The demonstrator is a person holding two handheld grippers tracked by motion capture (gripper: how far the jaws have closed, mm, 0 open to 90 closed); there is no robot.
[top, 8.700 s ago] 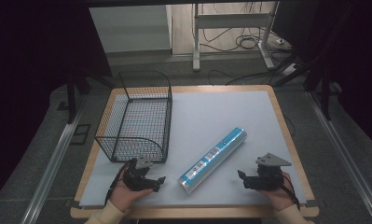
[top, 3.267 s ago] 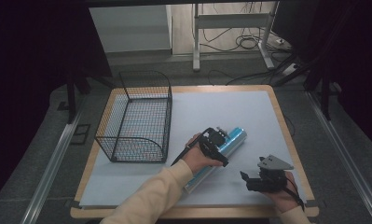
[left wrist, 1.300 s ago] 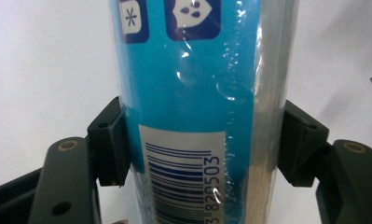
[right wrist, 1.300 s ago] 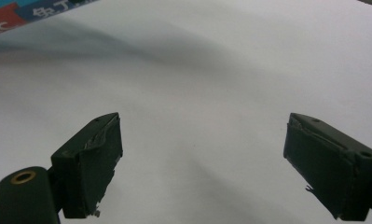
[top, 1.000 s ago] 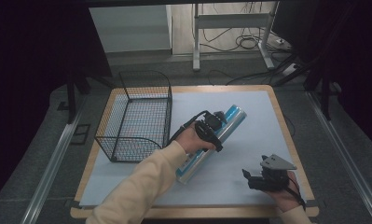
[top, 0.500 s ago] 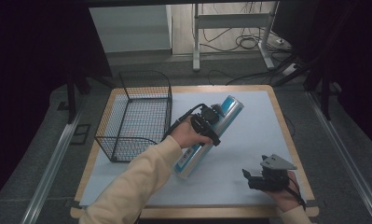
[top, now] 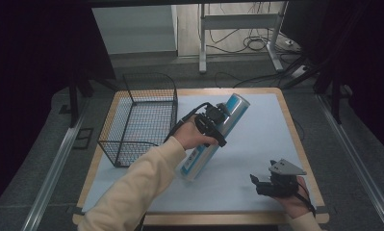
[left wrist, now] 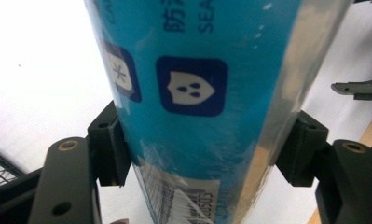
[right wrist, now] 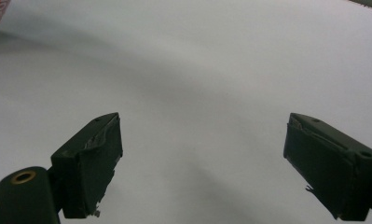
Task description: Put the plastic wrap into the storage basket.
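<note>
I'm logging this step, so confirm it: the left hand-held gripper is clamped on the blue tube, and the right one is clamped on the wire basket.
Not quite. The left hand-held gripper is clamped on the blue tube; the right hand-held gripper holds nothing, its jaws open over the bare white mat, as the right gripper view shows. The wire basket stands untouched.

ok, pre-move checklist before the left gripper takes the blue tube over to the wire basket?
1. Grip: left gripper fingers pressed on both sides of the blue tube. Ok.
2. Tube clear of the table: tilted, upper end raised, lower end looks to be on the white mat. Not ok.
3. Wire basket open at the top, nothing seen inside. Ok.
4. Path from tube to basket: nothing between. Ok.
5. Right gripper open, off at the near right corner. Ok.
6. Tube fits inside the basket lengthwise: cannot tell.
</note>
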